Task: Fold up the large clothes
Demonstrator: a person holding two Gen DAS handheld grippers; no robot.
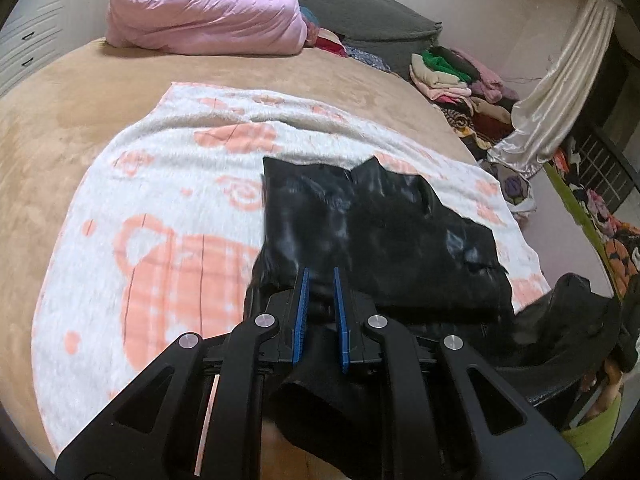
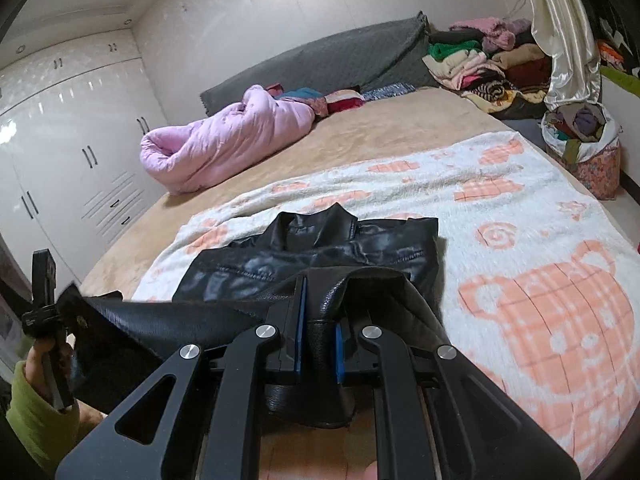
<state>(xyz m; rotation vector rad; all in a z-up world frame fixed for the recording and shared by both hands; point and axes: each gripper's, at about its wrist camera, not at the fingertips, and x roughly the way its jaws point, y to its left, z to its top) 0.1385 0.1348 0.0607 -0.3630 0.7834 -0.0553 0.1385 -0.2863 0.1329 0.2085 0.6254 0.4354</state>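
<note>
black jacket pinched between fingers

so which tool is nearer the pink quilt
Left. In the right wrist view the left tool is on the pink quilt's side of the black jacket; the right tool is farther over.

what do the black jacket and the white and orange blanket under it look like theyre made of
The black jacket looks like leather or faux leather: smooth, glossy highlights, stitched seams, and a grained surface near the right tool. Which one is unclear. The blanket looks like soft fleece or plush, with a matte, fuzzy nap.
</note>
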